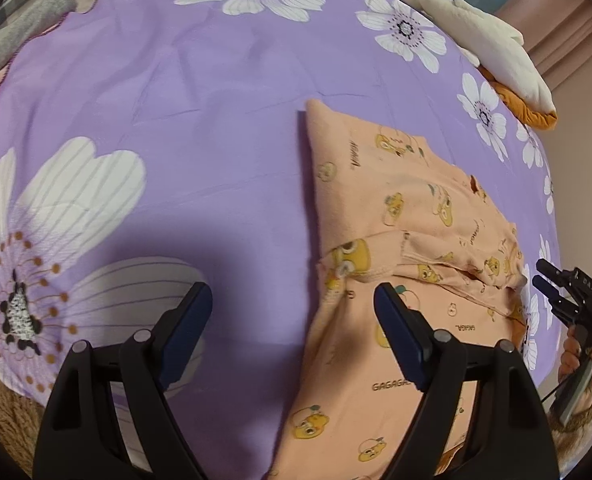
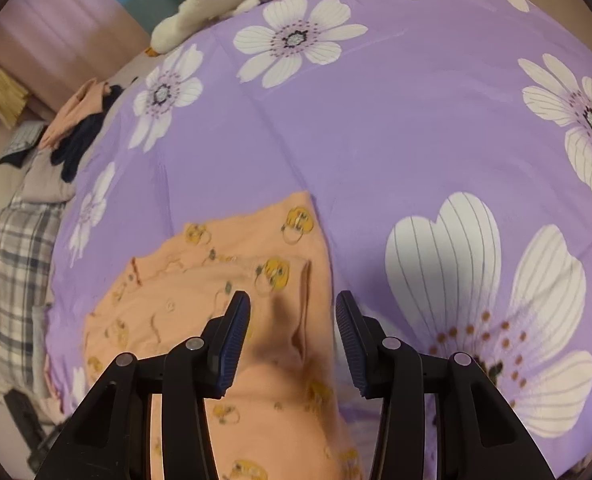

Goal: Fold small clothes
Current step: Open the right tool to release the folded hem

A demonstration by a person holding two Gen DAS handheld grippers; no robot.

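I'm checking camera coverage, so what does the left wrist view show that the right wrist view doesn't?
Only the left wrist view shows the right tool from outside, beside the garment, with the holding hand.

Only the right wrist view shows the clothes pile past the bed's edge and a plaid fabric.

Both show the peach duck-print garment, partly folded, on the purple floral bedsheet, and a white and orange plush toy.

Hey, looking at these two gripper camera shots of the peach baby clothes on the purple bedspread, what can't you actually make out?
- Peach garment: near end cut off by the frame bottom and left hand-held gripper; type unclear.
- Same garment, right wrist view: motion-blurred, partly behind right hand-held gripper.
- Clothes pile: too small, at the fisheye edge.
- White plush: cut off by the frame top.
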